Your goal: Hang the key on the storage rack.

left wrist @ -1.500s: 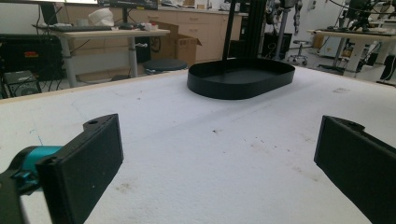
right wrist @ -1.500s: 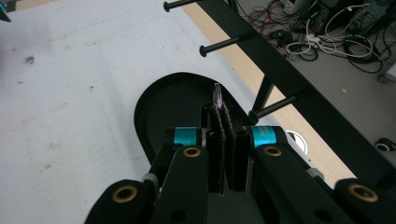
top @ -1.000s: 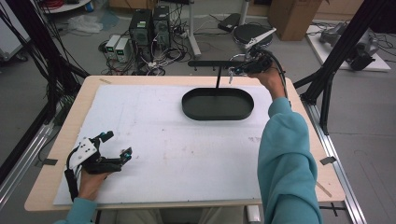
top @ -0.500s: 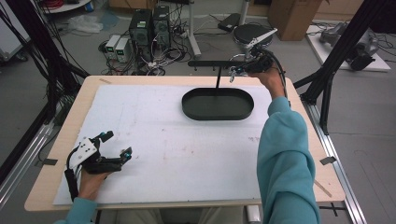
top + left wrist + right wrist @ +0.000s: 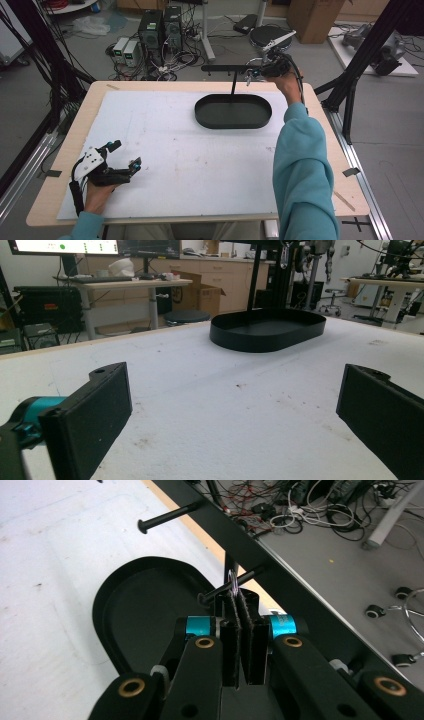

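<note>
Black stand (image 5: 280,575) with pegs: the right gripper (image 5: 235,587) has its fingers clenched on a small ring (image 5: 231,577) at a peg just ahead, above the tray (image 5: 125,610); left gripper (image 5: 125,156) released over the worktop (image 5: 200,165).

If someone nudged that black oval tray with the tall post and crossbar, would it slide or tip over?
The black oval tray stand would probably slide rather than tip: its base looks wide and flat on the white table cover. Pushed high at the thin crossbar, it might rock. It seems stiff, perhaps metal, so not floppy.
</note>
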### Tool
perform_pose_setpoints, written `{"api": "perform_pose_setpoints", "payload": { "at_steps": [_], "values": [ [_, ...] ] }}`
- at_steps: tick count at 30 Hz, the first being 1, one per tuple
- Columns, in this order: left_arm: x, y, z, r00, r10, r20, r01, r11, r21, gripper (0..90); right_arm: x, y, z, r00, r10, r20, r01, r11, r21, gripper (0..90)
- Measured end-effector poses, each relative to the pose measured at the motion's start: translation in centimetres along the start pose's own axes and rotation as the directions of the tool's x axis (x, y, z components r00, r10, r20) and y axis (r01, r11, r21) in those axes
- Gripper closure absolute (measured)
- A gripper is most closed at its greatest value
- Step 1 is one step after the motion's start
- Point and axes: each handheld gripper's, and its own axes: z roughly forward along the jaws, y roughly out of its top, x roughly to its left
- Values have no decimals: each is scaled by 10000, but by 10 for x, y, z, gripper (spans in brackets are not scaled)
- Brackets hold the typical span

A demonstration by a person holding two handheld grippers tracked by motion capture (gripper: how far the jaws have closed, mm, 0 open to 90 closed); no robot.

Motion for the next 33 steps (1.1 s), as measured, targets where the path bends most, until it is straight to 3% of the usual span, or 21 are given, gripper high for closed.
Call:
{"api": "perform_pose_setpoints", "payload": {
  "at_steps": [4,8,10,12,13,15,16,17,18,20,25,29,30,31,32,33],
  "values": [
    [0,0,0,10000,-11,1,11,10000,-15,17,1,1,2,9994,226,276,-224,9997,-93,872],
    [0,0,0,10000,4,7,-4,10000,-5,17,1,1,0,9955,678,665,-647,9968,-474,725],
    [0,0,0,10000,-29,-13,29,10000,-28,17,2,1,-1,9923,768,973,-718,9960,-537,607],
    [0,0,0,10000,-65,-18,64,9999,-77,17,2,0,-4,9899,1167,808,-1094,9899,-897,384],
    [0,0,0,10000,-63,-59,62,10000,-51,17,2,0,-4,9899,1167,808,-1094,9899,-897,384],
    [0,0,1,9999,-110,-91,110,9999,-73,17,6,1,-7,9873,1338,861,-1236,9857,-1144,181],
    [0,0,0,9999,-114,-110,113,9999,-81,17,9,2,-9,9858,1443,858,-1318,9818,-1367,95],
    [1,0,0,9999,-142,-85,142,9999,-50,17,16,2,-15,9881,1441,540,-1319,9737,-1860,6],
    [1,0,0,9997,-213,-107,212,9997,-101,17,16,2,-15,9881,1441,540,-1319,9737,-1860,6],
    [1,0,0,9998,-193,-98,192,9998,-110,17,28,-2,-29,9890,1414,431,-1264,9601,-2494,7],
    [1,0,0,9998,-192,-59,191,9997,-118,17,45,-11,-46,9923,1154,438,-986,9544,-2816,6],
    [1,0,0,9999,-155,-11,155,9998,-148,17,67,-30,-67,9963,833,190,-723,9408,-3311,7],
    [1,0,0,9999,-122,-30,122,9998,-132,17,79,-44,-77,9979,646,89,-571,9313,-3596,7],
    [0,0,-1,9999,-128,-11,128,9998,-159,17,79,-44,-77,9979,646,89,-571,9313,-3596,7],
    [0,0,-1,9999,-143,-46,142,9997,-184,17,92,-62,-85,9987,492,144,-400,9235,-3816,7],
    [0,0,-1,9999,-141,-18,141,9997,-188,17,92,-62,-85,9987,492,144,-400,9235,-3816,7]
  ]
}}
